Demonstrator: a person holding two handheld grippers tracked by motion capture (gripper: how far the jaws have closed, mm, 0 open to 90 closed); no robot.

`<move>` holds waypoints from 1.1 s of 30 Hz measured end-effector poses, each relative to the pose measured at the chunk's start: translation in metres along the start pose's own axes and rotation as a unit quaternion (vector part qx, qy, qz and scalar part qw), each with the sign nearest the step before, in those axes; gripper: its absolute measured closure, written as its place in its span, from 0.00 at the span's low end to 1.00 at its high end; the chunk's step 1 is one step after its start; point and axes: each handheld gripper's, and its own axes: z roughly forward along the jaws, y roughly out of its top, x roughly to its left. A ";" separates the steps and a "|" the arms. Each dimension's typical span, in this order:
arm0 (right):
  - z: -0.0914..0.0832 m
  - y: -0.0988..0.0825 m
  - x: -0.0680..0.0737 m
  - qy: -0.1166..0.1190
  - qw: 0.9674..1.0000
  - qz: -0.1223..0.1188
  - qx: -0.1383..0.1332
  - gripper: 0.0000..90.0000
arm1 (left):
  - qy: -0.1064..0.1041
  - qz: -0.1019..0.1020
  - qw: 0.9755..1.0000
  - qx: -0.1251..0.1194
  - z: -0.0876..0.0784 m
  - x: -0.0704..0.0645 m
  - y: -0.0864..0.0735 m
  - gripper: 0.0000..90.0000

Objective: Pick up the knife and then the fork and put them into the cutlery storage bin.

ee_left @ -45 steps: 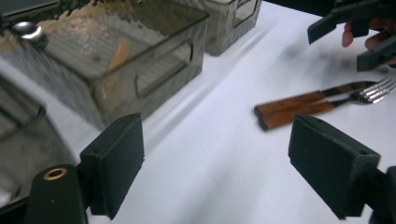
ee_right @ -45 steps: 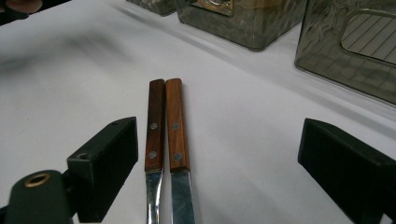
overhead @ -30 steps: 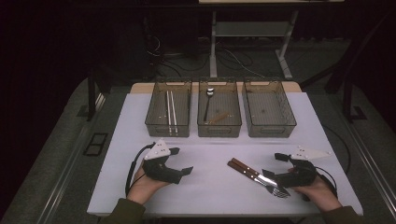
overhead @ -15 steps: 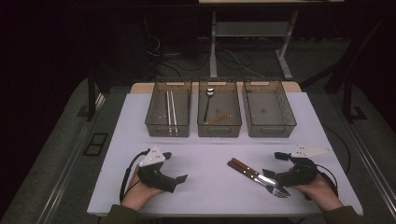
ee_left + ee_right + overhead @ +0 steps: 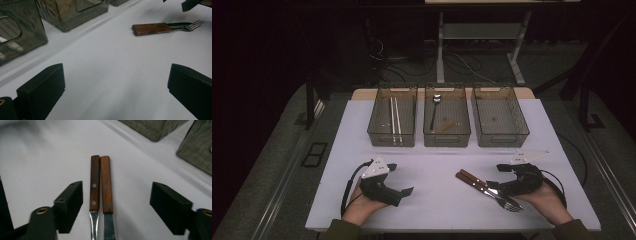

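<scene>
Here, white table point(image 5: 437, 200), dark room, right gripper point(image 5: 116, 207) closing round two wood-handled forks point(image 5: 100, 185), unpinched

Both hands come in from the bottom edge of the high view. The left gripper point(image 5: 404, 192) sits lower left, jaws spread wide with nothing between them. The right gripper point(image 5: 493, 186) sits lower right, its jaws (just closing a little) apart, pads gripping nothing

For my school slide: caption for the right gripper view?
Right gripper, jaws open around two wooden-handled utensils on a white table.
</scene>
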 end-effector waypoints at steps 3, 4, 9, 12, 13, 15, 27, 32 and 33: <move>0.005 0.009 0.000 0.009 1.000 0.002 0.001 0.39 | -0.003 0.000 1.000 0.000 0.001 0.000 0.000 0.00; 0.008 0.013 0.001 0.010 1.000 0.002 0.004 0.41 | -0.003 0.001 1.000 0.000 0.001 -0.001 0.000 0.00; 0.020 0.027 0.006 0.019 0.999 -0.010 0.027 0.56 | -0.006 0.004 1.000 -0.001 0.001 -0.001 0.001 0.00; 0.028 0.034 0.010 0.015 0.998 -0.023 0.054 0.61 | -0.007 0.008 1.000 0.001 0.001 -0.001 0.001 0.01; 0.031 0.037 0.011 0.016 0.997 -0.026 0.068 0.63 | -0.008 0.008 1.000 0.001 0.001 -0.002 0.001 0.01; 0.035 0.039 0.012 0.015 0.996 -0.034 0.086 0.65 | -0.009 0.007 1.000 0.002 0.002 -0.002 0.001 0.01; 0.046 0.035 0.012 -0.005 0.982 -0.045 0.182 0.76 | -0.013 0.013 1.000 0.008 0.003 -0.004 0.001 0.02; 0.046 0.033 0.012 -0.006 0.977 -0.053 0.208 0.78 | -0.014 0.013 1.000 0.008 0.003 -0.004 0.001 0.02; 0.046 0.033 0.012 -0.007 0.976 -0.053 0.212 0.79 | -0.014 0.013 1.000 0.008 0.004 -0.004 0.001 0.02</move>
